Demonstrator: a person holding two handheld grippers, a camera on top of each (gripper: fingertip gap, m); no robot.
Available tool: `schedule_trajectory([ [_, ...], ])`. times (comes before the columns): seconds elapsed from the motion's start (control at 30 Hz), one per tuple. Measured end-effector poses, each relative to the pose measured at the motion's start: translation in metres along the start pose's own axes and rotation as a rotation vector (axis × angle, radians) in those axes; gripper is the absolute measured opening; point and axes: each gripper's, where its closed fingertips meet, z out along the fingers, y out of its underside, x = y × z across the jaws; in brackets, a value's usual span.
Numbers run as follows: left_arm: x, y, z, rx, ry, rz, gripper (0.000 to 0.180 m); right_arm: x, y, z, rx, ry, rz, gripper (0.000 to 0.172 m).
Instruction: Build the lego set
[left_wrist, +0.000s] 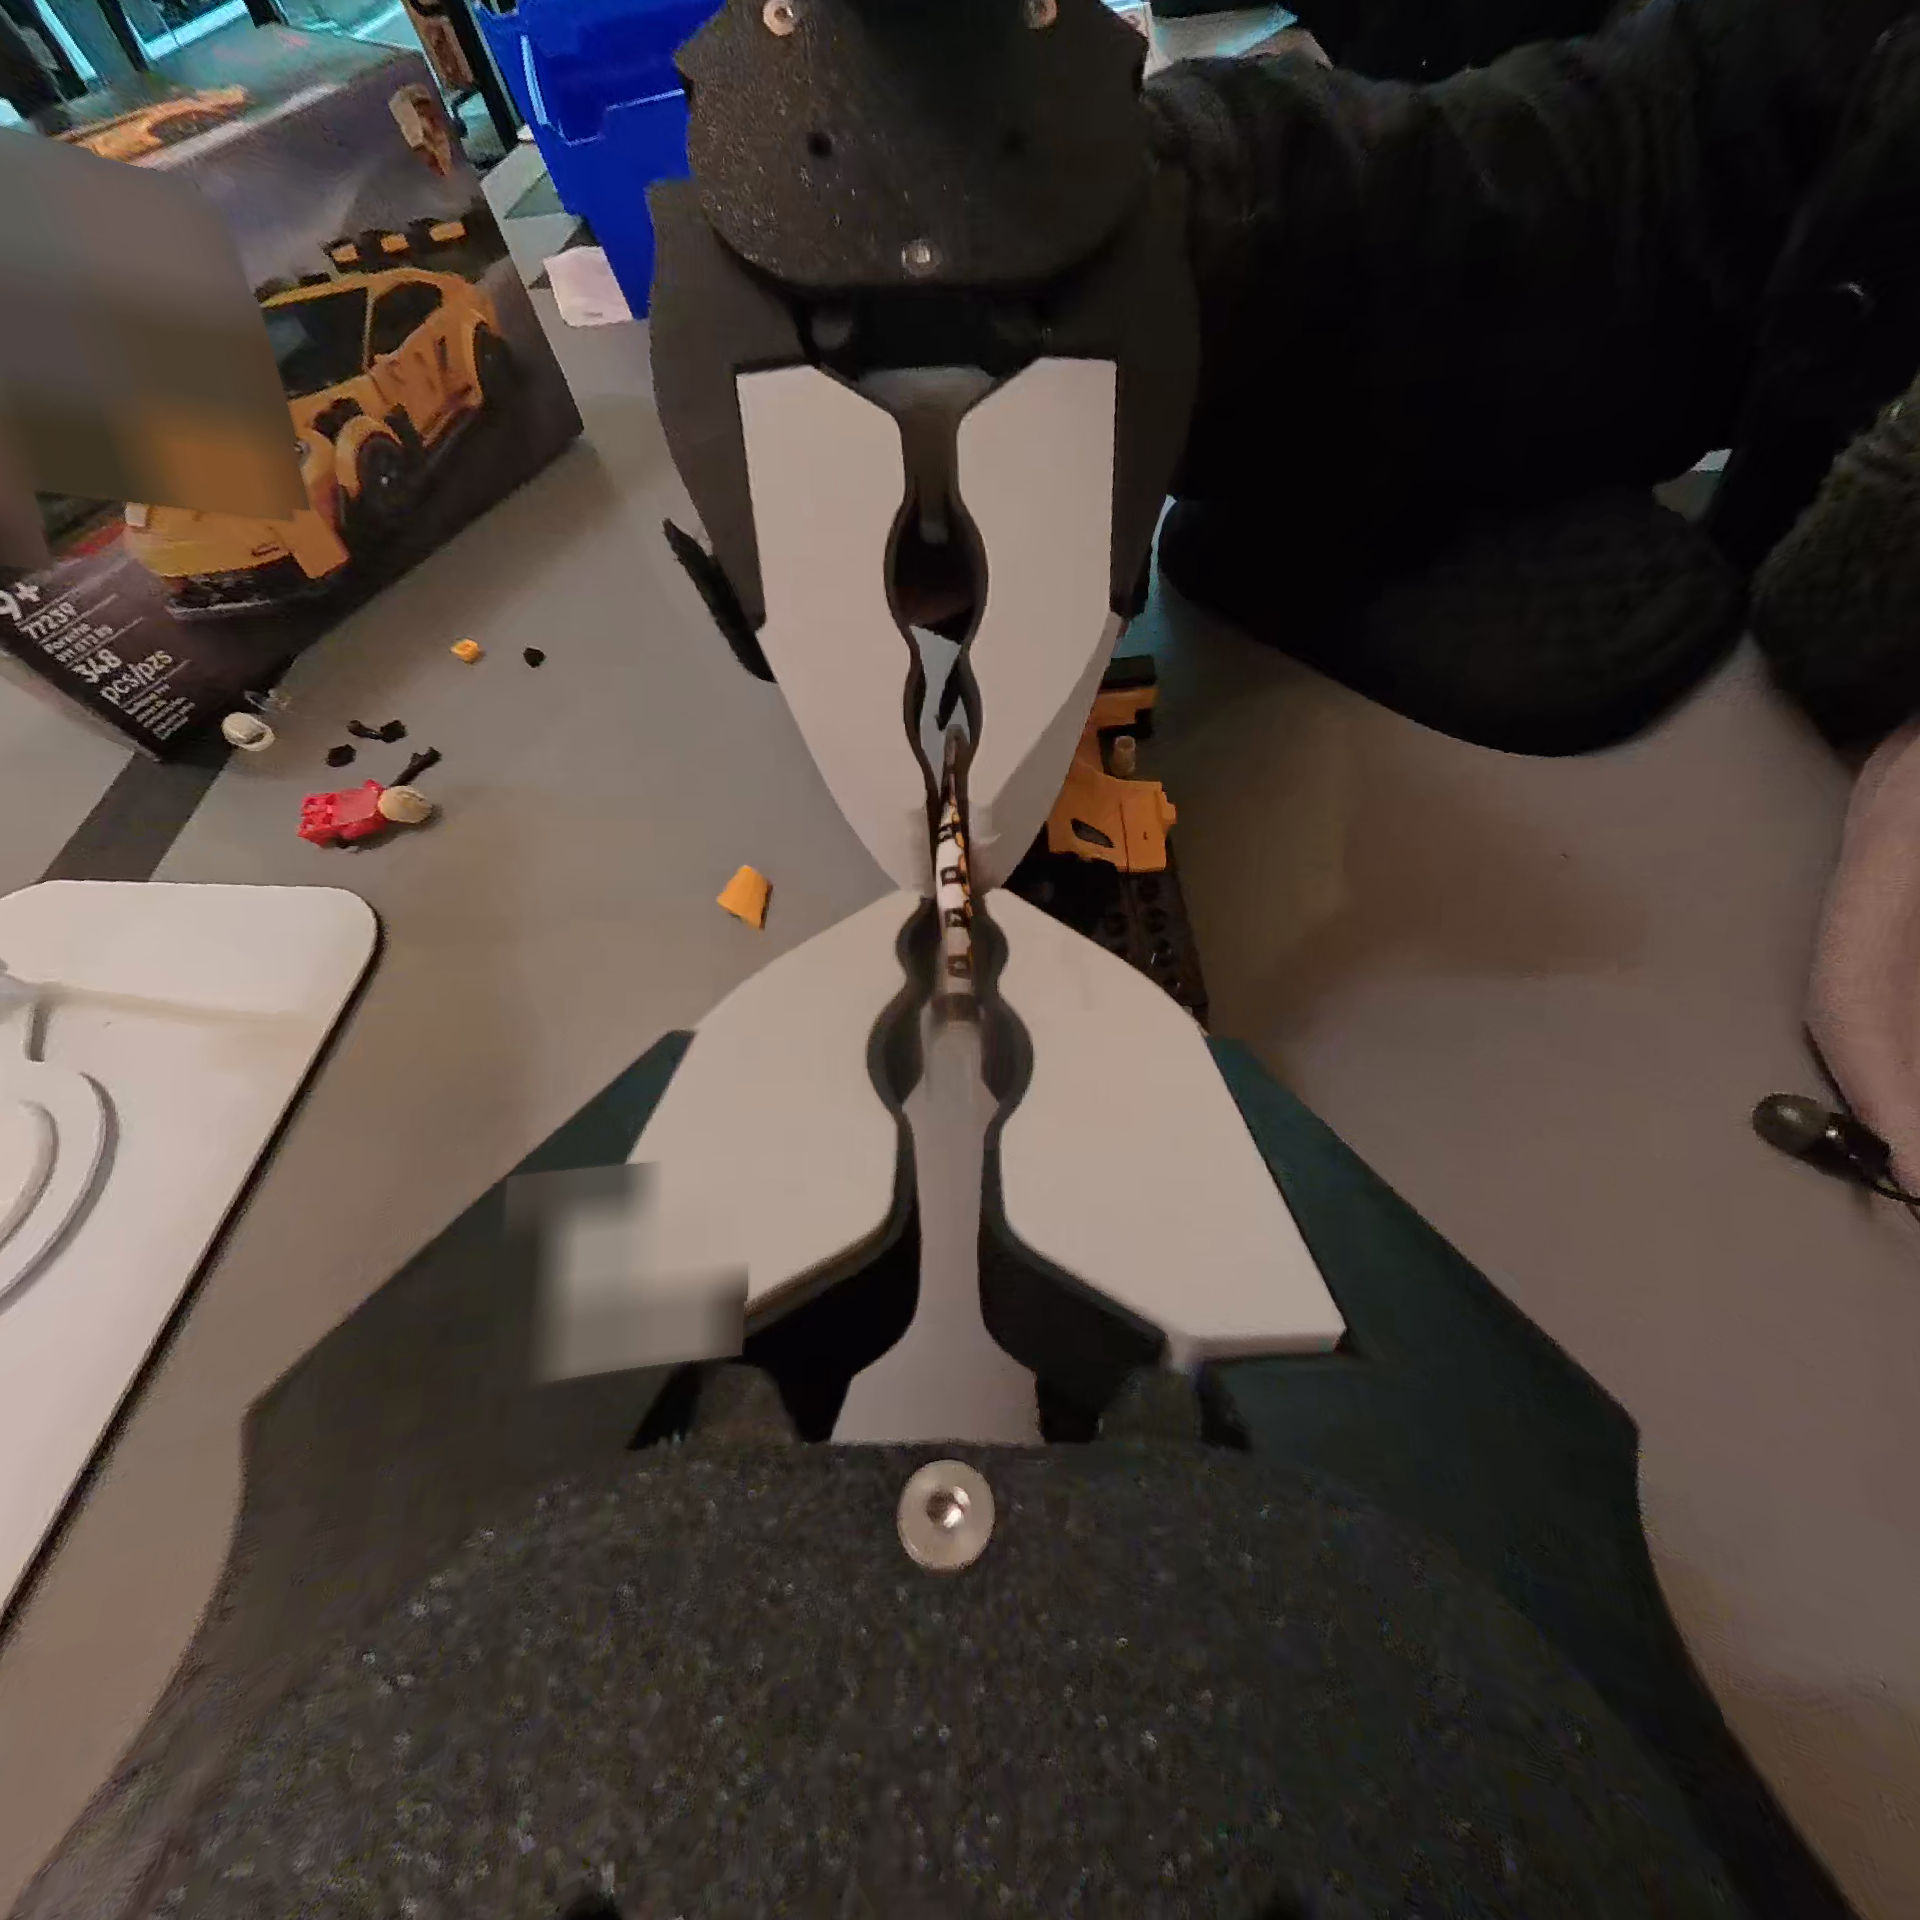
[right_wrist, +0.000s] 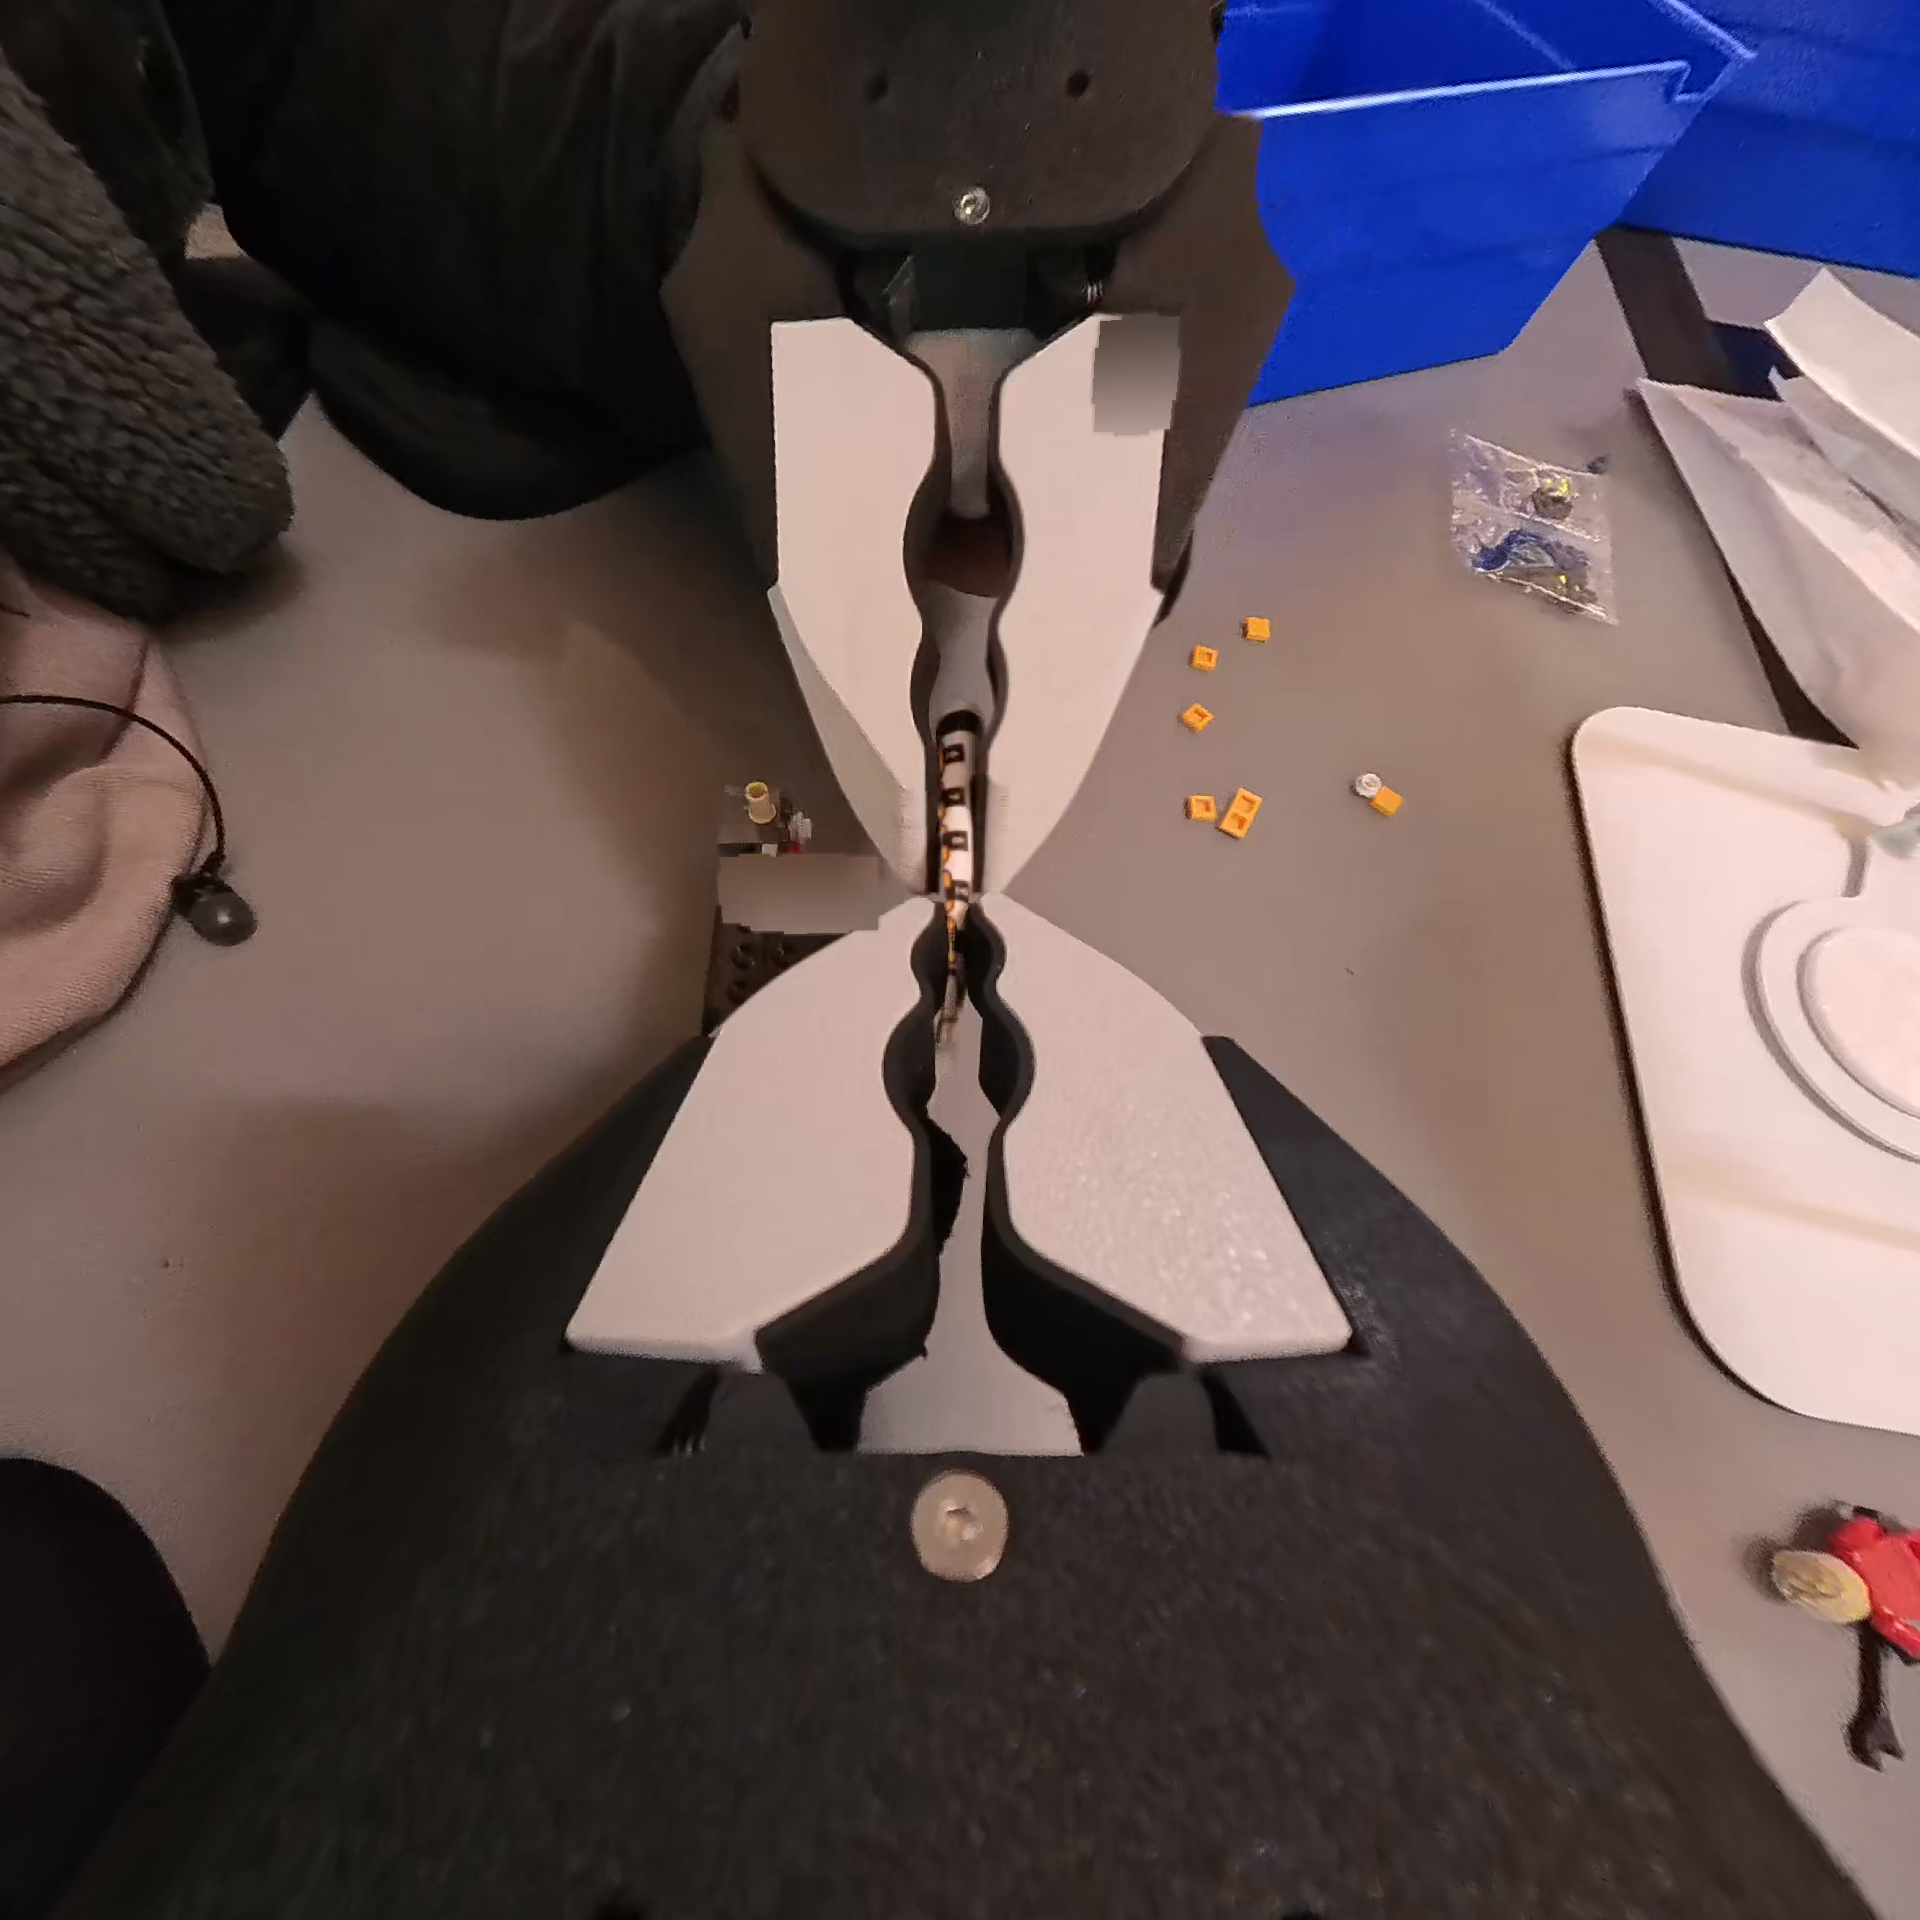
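My two grippers meet tip to tip over the grey table (left_wrist: 582, 1018). Between them runs a thin white sheet with black squares and yellow marks (left_wrist: 951, 894), seen edge-on; it also shows in the right wrist view (right_wrist: 956, 821). My left gripper (left_wrist: 943, 920) is shut on one end of it, and it shows from the top in the right wrist view (right_wrist: 951, 878). My right gripper (right_wrist: 948, 914) is shut on the other end, and it shows from the top in the left wrist view (left_wrist: 951, 873). A partly built orange and black brick car (left_wrist: 1117, 821) lies just behind the tips.
A toy box with a yellow car picture (left_wrist: 343, 416), a red figure (left_wrist: 348, 810), an orange piece (left_wrist: 746, 894) and a white tray (left_wrist: 156, 1091) lie left. Small orange tiles (right_wrist: 1221, 805), a parts bag (right_wrist: 1532, 535), blue bins (right_wrist: 1455, 208) and a person's dark sleeve (left_wrist: 1455, 364) are around. Both grippers' tips are roughly 12 cm from the orange piece (left_wrist: 746, 894).
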Motion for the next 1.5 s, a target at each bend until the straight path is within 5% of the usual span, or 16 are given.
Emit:
schedule_trajectory([
  [0.6,0.0,-0.002,-0.005,0.025,0.149,-0.369,0.0,0.006,-0.012,-0.004,-0.01,0.132,-0.146,0.005],
  [0.87,0.001,-0.015,-0.008,0.114,0.12,-0.252,0.02,0.004,-0.019,-0.012,0.096,0.027,0.005,0.0],
  [1.03,0.003,-0.019,-0.008,0.11,0.067,-0.155,0.002,-0.001,-0.026,-0.015,0.166,-0.047,0.072,0.0],
  [1.33,0.0,-0.017,-0.01,0.094,0.117,-0.324,0.0,0.003,-0.026,-0.017,0.125,0.051,-0.049,0.013],
  [1.5,0.0,-0.016,-0.01,0.094,0.153,-0.4,0.0,0.005,-0.023,-0.014,0.097,0.085,-0.076,0.005],
])
